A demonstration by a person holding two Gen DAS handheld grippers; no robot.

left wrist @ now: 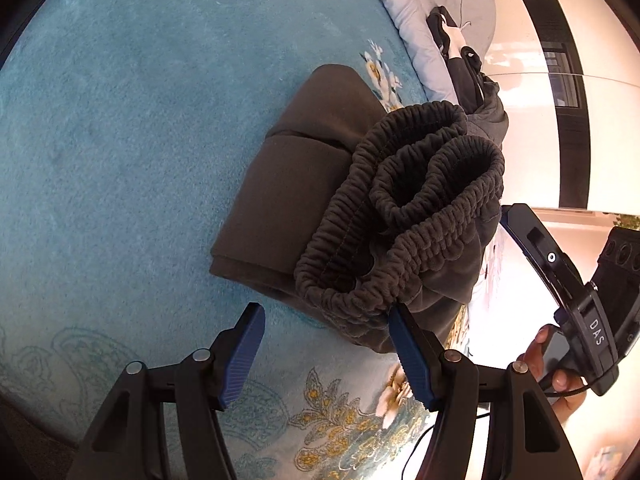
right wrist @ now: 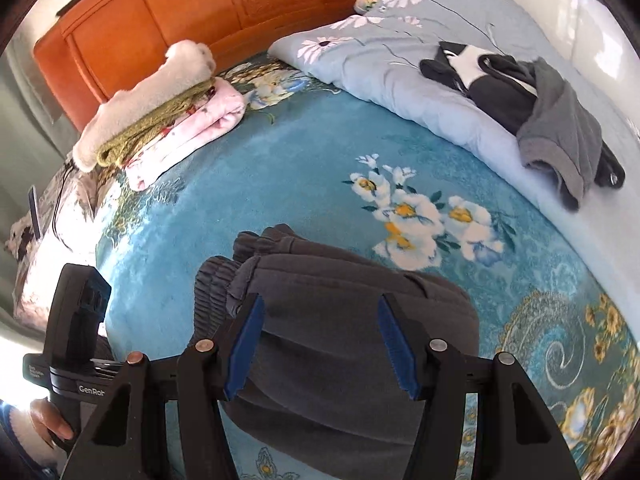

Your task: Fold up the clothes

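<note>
Dark grey sweatpants [left wrist: 304, 192] lie folded into a compact bundle on the blue floral blanket [left wrist: 120, 140]. The gathered elastic waistband [left wrist: 400, 208] faces the left wrist camera. My left gripper [left wrist: 326, 316] is open, its right finger touching the waistband's lower edge. In the right wrist view the same folded pants [right wrist: 340, 320] lie just beyond my right gripper [right wrist: 320, 308], which is open over them with nothing held. The right gripper's body [left wrist: 580, 312] also shows in the left wrist view, and the left gripper's body [right wrist: 76, 332] shows in the right wrist view.
A pile of grey, black and white clothes [right wrist: 532, 108] lies on a pale floral duvet [right wrist: 384, 60] at the right. Folded pink and cream blankets [right wrist: 168, 108] are stacked by the orange headboard [right wrist: 180, 8]. Bright floor [left wrist: 532, 152] lies past the bed's edge.
</note>
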